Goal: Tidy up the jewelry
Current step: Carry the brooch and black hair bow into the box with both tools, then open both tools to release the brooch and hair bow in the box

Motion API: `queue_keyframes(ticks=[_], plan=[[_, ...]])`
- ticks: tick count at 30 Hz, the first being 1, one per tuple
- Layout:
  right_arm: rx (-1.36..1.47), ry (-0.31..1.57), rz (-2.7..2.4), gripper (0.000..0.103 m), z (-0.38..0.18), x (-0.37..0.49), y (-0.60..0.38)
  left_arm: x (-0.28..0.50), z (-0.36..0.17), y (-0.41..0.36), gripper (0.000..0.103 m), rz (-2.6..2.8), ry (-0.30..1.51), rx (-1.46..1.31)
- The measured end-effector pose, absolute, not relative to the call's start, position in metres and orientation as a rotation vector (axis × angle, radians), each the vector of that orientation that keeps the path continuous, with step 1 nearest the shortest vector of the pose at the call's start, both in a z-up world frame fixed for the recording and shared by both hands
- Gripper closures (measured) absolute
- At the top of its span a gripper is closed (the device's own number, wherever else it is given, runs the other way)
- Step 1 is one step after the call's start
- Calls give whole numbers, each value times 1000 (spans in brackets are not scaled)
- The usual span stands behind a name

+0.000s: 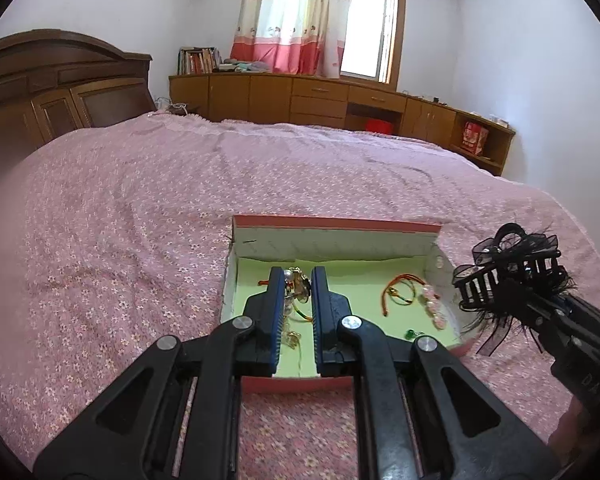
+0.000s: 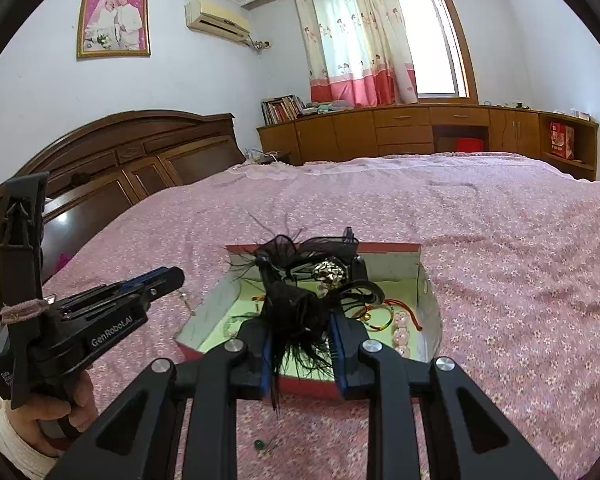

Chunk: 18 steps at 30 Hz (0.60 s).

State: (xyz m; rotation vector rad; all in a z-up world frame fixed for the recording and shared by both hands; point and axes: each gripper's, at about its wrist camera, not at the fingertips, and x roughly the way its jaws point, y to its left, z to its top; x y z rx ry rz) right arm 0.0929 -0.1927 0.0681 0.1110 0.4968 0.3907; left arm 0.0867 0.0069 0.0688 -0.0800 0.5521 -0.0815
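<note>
At frame centre the right gripper (image 2: 300, 336) clamps a light, crushable feathered black hair claw (image 2: 300, 300) by its stiff body above the red box (image 2: 324, 247), while the left gripper (image 1: 296, 312) pinches a limp gold chain (image 1: 296, 284).

Bed (image 1: 140, 208), covered by a pink bedspread (image 2: 500, 280) with a small white flower print, lightly creased; dark wooden headboard (image 2: 132, 160) at its far end. Lying directly on the bedspread: one open shallow box (image 1: 332, 222), red outside, pale green lining, loose jewelry inside. One small green bead (image 2: 259, 445), lying on the spread just beside the box's near wall, outside it.
</note>
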Motion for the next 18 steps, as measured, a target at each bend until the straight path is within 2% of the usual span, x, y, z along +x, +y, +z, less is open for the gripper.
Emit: queue_keyframes(ticks=[18], plan=[[121,630,321,78,10,156,-210,135,19,3,98,-47,668,-67]])
